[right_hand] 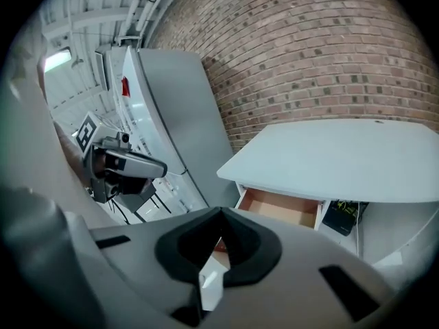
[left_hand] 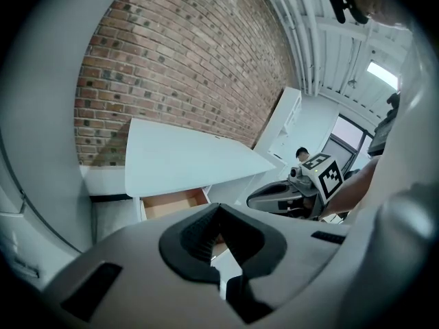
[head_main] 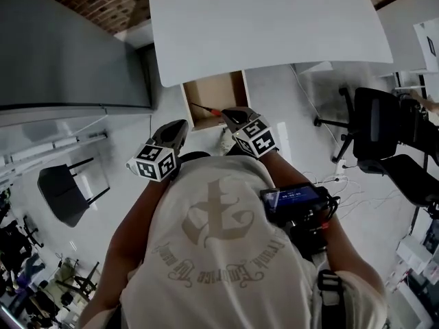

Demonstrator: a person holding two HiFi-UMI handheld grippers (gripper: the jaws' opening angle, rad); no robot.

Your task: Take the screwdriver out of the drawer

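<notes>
The open wooden drawer sticks out from under the white table. A screwdriver with a thin dark shaft and an orange handle hangs over the drawer's front. My right gripper is shut on its handle; a bit of orange shows between the closed jaws. My left gripper hovers left of the drawer front, shut and holding nothing. The drawer also appears in the left gripper view, with the right gripper beside it. In the right gripper view, the drawer looks bare inside.
A tall grey cabinet stands left of the table. Black office chairs are on the right and another chair on the left. Cables lie on the floor. A black box sits under the table.
</notes>
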